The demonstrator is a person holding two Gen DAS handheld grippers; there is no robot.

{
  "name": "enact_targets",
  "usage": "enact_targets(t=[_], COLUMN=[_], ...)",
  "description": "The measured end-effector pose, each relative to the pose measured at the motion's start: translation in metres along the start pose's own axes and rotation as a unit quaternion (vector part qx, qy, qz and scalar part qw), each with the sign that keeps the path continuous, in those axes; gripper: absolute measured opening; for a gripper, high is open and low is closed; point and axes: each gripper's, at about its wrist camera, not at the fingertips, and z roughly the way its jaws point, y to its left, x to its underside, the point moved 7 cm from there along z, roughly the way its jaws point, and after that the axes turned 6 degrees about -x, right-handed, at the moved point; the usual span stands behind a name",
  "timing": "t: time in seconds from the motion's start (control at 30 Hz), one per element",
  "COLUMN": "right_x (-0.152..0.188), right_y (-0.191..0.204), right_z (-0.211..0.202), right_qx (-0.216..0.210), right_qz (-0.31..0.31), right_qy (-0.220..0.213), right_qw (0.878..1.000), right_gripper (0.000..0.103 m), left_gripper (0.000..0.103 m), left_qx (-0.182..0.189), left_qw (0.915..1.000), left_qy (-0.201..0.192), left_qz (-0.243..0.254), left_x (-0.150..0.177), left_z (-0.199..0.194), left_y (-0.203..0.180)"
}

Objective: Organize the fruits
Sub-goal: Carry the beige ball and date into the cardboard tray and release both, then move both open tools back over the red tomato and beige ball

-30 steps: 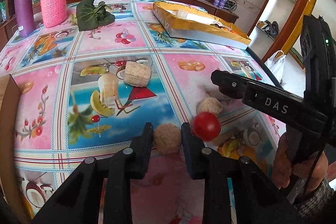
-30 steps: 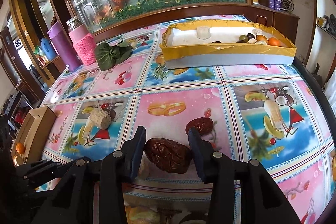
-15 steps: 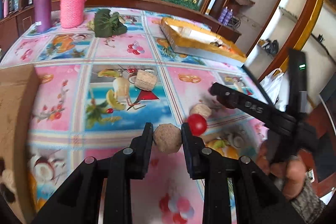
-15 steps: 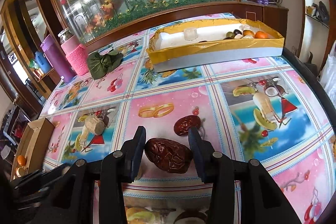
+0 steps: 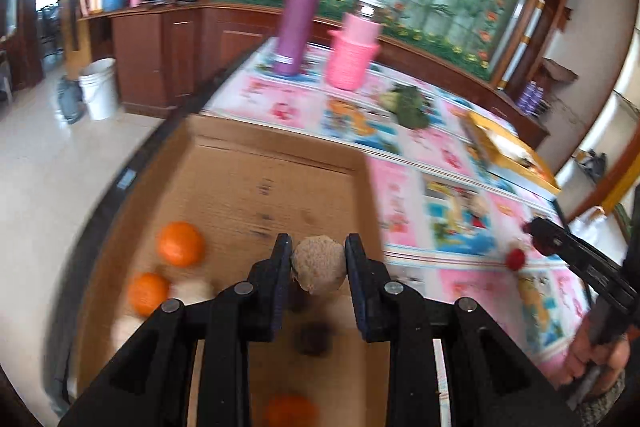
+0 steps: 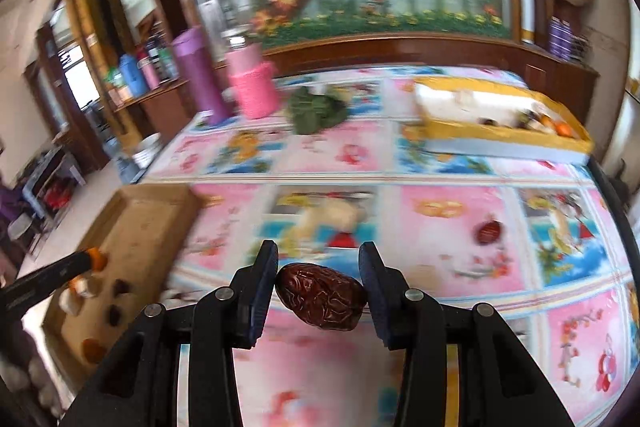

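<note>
My left gripper (image 5: 318,257) is shut on a round tan fruit (image 5: 319,268) and holds it above the brown cardboard box (image 5: 256,187). In the box lie oranges (image 5: 180,243), pale round fruits (image 5: 191,290) and dark dates (image 5: 314,337). My right gripper (image 6: 319,277) is shut on a wrinkled brown date (image 6: 322,295), held above the pink patterned tablecloth (image 6: 460,259). The right gripper also shows at the right of the left wrist view (image 5: 538,229). A red fruit (image 5: 515,259) and another date (image 6: 489,231) lie on the cloth.
A yellow tray (image 6: 500,135) with several fruits stands at the far right. A purple flask (image 6: 202,75), a pink knitted jar (image 6: 253,89) and a green leaf bundle (image 6: 318,109) stand at the back. The cardboard box (image 6: 136,227) sits at the table's left edge.
My left gripper has swung left with the tan fruit, from over the tablecloth to over the cardboard box. My right gripper has turned left, still holding the date.
</note>
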Motion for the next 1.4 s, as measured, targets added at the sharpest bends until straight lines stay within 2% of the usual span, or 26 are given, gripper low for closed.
enact_targets(t=[0.13, 0.3, 0.4, 0.53, 0.7, 0.77, 1.0, 1.13, 1.2, 1.23, 1.27, 1.4], right_x=[0.002, 0.012, 0.015, 0.019, 0.029, 0.032, 0.032, 0.026, 0.024, 0.024, 0.024, 0.031], right_y=[0.073, 0.136, 0.164, 0.183, 0.194, 0.196, 0.195, 0.187, 0.177, 0.17, 0.163, 0.131], right_z=[0.022, 0.066, 0.093, 0.121, 0.144, 0.149, 0.146, 0.124, 0.109, 0.099, 0.091, 0.056], right_qx=[-0.058, -0.109, -0.116, -0.113, -0.107, -0.105, -0.101, -0.105, -0.105, -0.103, -0.103, -0.091], right_qz=[-0.048, -0.073, -0.1, -0.124, -0.144, -0.148, -0.149, -0.131, -0.116, -0.104, -0.092, -0.039], right_qy=[0.023, 0.066, 0.084, 0.106, 0.13, 0.135, 0.127, 0.11, 0.098, 0.091, 0.085, 0.06], right_qw=[0.997, 0.989, 0.985, 0.98, 0.975, 0.974, 0.976, 0.98, 0.983, 0.985, 0.987, 0.993], right_gripper=[0.046, 0.046, 0.046, 0.046, 0.046, 0.047, 0.05, 0.052, 0.053, 0.055, 0.056, 0.057], left_gripper=[0.026, 0.026, 0.026, 0.026, 0.029, 0.035, 0.042, 0.055, 0.067, 0.081, 0.09, 0.091], left_qx=[-0.046, -0.059, -0.064, -0.062, -0.054, -0.044, -0.029, -0.026, -0.029, -0.037, -0.049, -0.028], left_qw=[0.9986, 0.9956, 0.994, 0.9934, 0.9934, 0.9937, 0.9955, 0.9968, 0.9968, 0.9964, 0.9955, 0.9947], left_qy=[0.024, 0.07, 0.084, 0.088, 0.092, 0.091, 0.064, 0.027, 0.006, -0.002, -0.014, -0.047], left_qz=[-0.007, -0.02, -0.028, -0.039, -0.042, -0.049, -0.063, -0.07, -0.074, -0.076, -0.079, -0.087], left_x=[-0.017, -0.02, -0.021, -0.023, -0.024, -0.024, -0.029, -0.033, -0.035, -0.034, -0.033, -0.022], left_z=[0.021, 0.054, 0.066, 0.073, 0.078, 0.077, 0.054, 0.023, 0.006, -0.001, -0.011, -0.038], left_y=[0.047, 0.073, 0.081, 0.085, 0.084, 0.084, 0.083, 0.079, 0.075, 0.074, 0.071, 0.044])
